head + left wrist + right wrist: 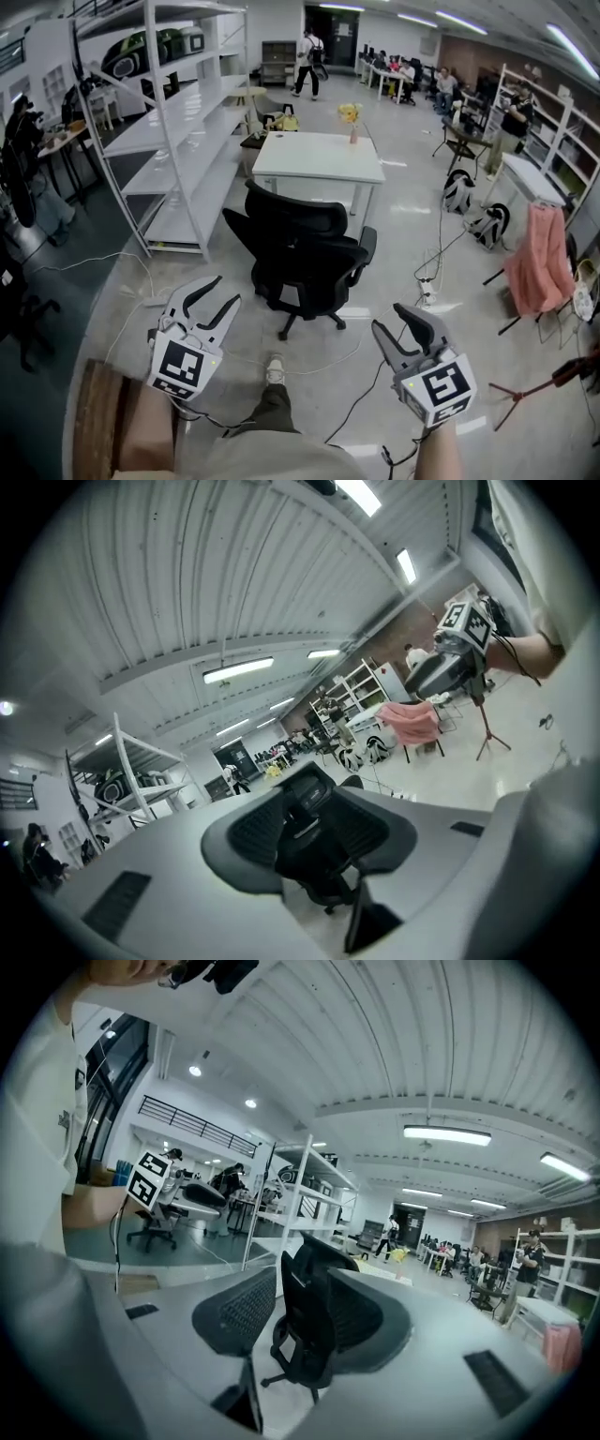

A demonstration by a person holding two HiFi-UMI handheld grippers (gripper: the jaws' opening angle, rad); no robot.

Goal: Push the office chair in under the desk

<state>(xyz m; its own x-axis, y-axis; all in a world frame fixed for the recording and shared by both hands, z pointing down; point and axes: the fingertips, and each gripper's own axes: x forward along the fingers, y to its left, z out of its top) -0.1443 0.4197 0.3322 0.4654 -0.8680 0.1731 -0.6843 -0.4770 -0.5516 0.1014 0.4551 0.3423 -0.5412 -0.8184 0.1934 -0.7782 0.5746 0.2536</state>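
A black office chair stands on its wheeled base, pulled out from the near side of a white desk. A small vase of yellow flowers is on the desk. My left gripper is held low at the left, open and empty, well short of the chair. At the lower right, my right gripper is also open and empty, apart from the chair. In the left gripper view the chair shows in the gap between the spread jaws. The chair appears the same way in the right gripper view.
A tall white shelving rack runs along the left of the desk. Cables and a power strip lie on the floor to the chair's right. Backpacks, a pink cloth over a seat and a tripod stand at the right.
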